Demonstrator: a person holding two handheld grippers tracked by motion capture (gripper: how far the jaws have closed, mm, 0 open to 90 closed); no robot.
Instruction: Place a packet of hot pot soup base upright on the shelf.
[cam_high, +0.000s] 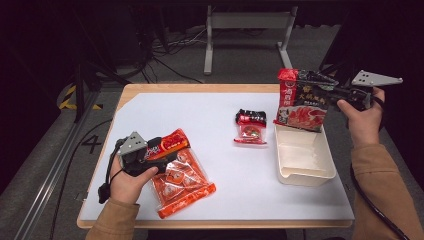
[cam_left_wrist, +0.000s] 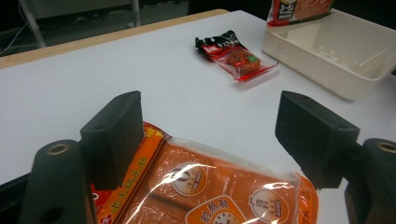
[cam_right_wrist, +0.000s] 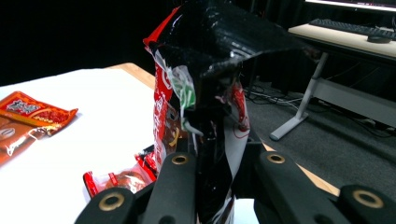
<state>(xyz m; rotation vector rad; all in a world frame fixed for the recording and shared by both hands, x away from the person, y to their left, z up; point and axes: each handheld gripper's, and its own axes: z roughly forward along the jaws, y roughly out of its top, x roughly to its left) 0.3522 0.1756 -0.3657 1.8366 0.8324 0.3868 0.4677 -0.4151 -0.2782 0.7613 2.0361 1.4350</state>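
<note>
An orange snack packet (cam_high: 182, 180) lies flat near the table's front left. My left gripper (cam_high: 167, 150) is low over its top end, jaws wide apart on either side of the packet (cam_left_wrist: 210, 186), so it is open. A small red and black packet (cam_high: 251, 127) lies mid-table, also seen ahead in the left gripper view (cam_left_wrist: 233, 55). My right gripper (cam_high: 320, 90) is shut on a large red and black packet (cam_high: 302, 102), which hangs upright over the far end of the white tub (cam_high: 305, 177). Its black top flops over the jaws (cam_right_wrist: 205, 93).
The tub (cam_left_wrist: 322, 77) has nothing inside and sits at the table's right side. A white sheet (cam_high: 200, 115) covers most of the wooden table. Beyond the far edge stand a desk frame (cam_high: 245, 22) and floor cables.
</note>
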